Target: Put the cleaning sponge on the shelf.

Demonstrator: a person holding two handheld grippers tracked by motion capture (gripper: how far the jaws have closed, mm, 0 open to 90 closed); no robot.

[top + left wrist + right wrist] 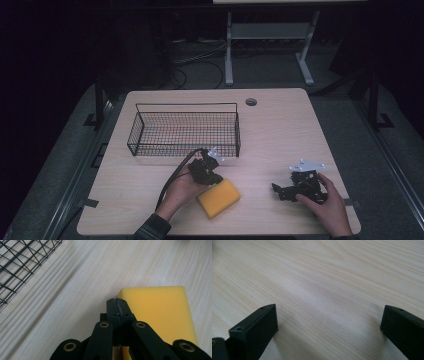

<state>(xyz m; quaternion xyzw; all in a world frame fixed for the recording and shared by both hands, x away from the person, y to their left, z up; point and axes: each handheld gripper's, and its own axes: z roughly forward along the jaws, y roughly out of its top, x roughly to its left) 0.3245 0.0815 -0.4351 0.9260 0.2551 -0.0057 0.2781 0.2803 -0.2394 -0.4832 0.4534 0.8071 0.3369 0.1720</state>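
A yellow sponge (218, 198) lies flat on the wooden table near its front edge. My left gripper (214, 177) is held just left of and behind the sponge. In the left gripper view its jaws are pressed together with nothing between them. The left gripper (117, 303) has its tips at the near corner of the sponge (157, 312); whether they touch it I cannot tell. A black wire basket (185, 131) stands behind it with nothing inside. My right gripper (278, 192) rests low at the front right, its jaws pointing left. In its own view the right gripper (329, 322) is open over bare wood.
The basket's mesh (15, 262) shows in the upper left corner of the left gripper view. A round cable hole (251, 102) sits near the table's far edge. A white stand (270, 45) is on the dark floor beyond. Bare tabletop (280, 135) lies right of the basket.
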